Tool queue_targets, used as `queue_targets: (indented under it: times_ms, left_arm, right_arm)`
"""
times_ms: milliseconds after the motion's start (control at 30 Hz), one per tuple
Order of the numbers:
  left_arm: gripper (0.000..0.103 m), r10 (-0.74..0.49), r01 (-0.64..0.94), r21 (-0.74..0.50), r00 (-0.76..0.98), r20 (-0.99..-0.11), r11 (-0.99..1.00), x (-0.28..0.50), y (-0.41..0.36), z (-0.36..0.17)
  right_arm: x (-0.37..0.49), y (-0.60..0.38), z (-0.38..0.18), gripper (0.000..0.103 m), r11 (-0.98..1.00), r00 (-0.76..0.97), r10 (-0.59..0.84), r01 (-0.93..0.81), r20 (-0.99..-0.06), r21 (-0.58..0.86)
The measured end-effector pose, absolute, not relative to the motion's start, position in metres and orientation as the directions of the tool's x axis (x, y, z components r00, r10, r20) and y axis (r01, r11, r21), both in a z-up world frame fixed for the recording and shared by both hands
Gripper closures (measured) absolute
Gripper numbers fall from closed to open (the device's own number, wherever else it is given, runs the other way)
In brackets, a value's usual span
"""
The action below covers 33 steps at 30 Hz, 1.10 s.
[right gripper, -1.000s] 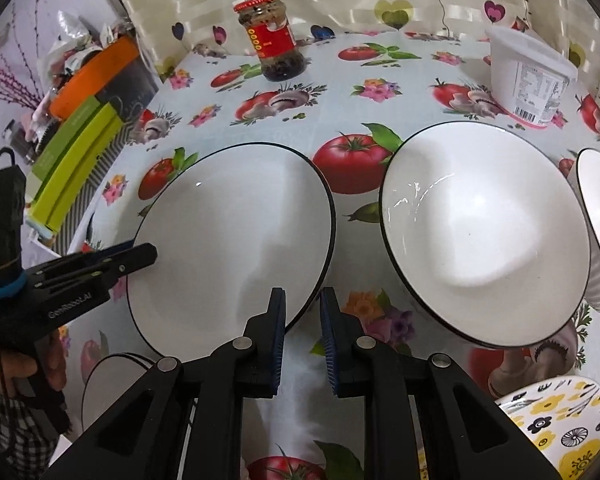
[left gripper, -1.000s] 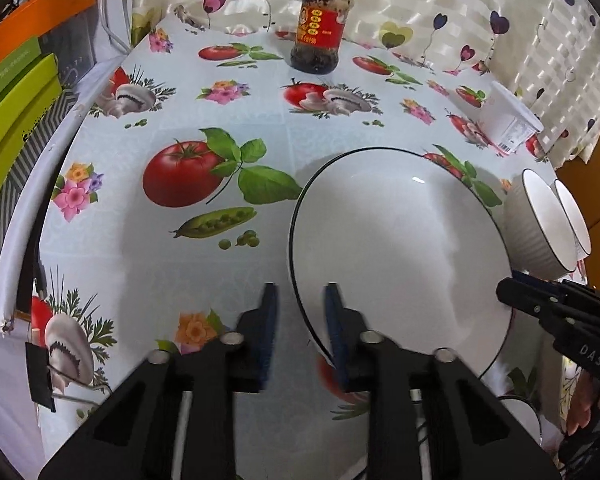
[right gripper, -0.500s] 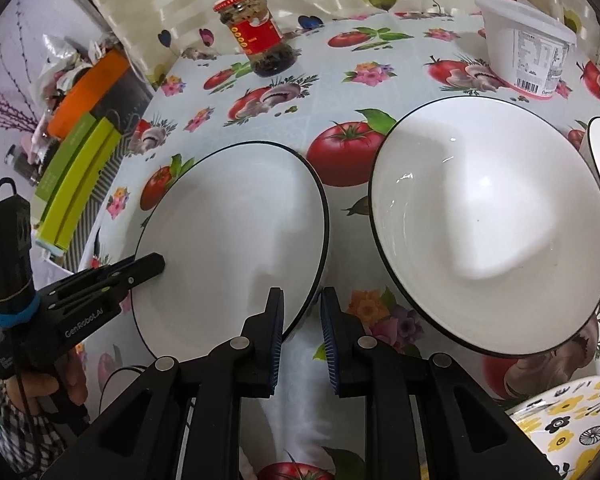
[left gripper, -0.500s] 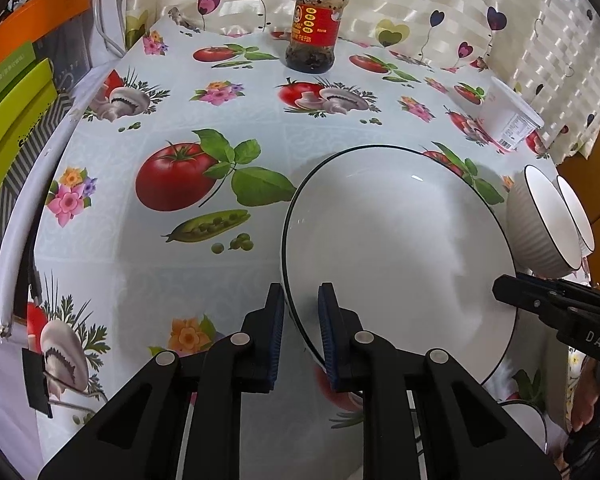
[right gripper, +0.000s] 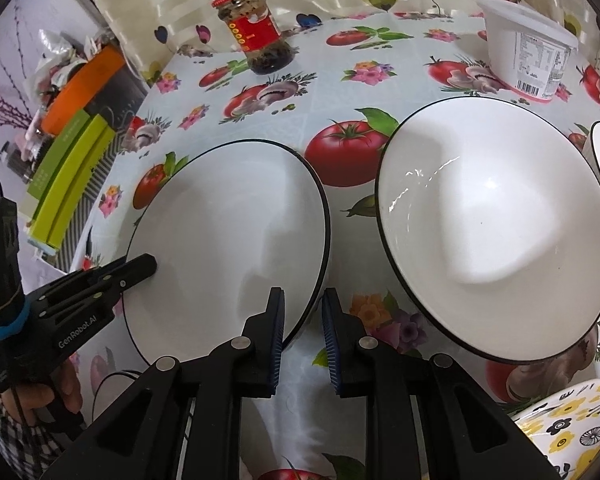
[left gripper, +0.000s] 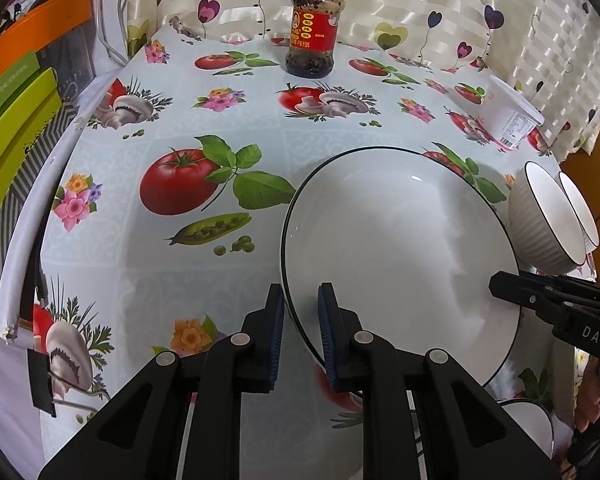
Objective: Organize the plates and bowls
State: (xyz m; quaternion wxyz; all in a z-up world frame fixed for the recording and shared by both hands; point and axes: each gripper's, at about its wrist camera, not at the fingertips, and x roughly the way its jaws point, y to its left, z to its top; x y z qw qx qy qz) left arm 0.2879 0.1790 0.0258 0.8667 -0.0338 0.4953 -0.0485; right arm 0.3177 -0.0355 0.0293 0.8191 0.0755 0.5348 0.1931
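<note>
A large white plate with a black rim (left gripper: 400, 248) is held between both grippers above the tablecloth; it also shows in the right wrist view (right gripper: 228, 248). My left gripper (left gripper: 300, 316) is shut on its left rim. My right gripper (right gripper: 302, 316) is shut on its right rim. A second large white black-rimmed bowl (right gripper: 496, 224) stands to the right. Two ribbed white bowls (left gripper: 548, 220) stand at the far right, leaning in the fisheye view.
A red-lidded jar (left gripper: 312, 32) stands at the back by the curtain. A white plastic tub (right gripper: 528, 56) is at the back right. A yellow flowered dish (right gripper: 568, 420) is at the front right. Green and orange boxes (left gripper: 16, 112) line the left edge.
Both grippers closed onto the plate's opposite rims. The plate has lifted slightly and shifted with them.
</note>
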Motion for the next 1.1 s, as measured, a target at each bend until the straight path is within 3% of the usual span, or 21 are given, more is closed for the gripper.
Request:
queue_targets:
  times_ms: [1100]
  left_arm:
    - [0.085,-0.103,0.050,-0.091,0.571,-0.815,0.995,0.265,0.171,0.068]
  right_arm:
    - [0.302,-0.044,0.069,0.085,0.902,0.409,0.424,-0.269,-0.808,0.337]
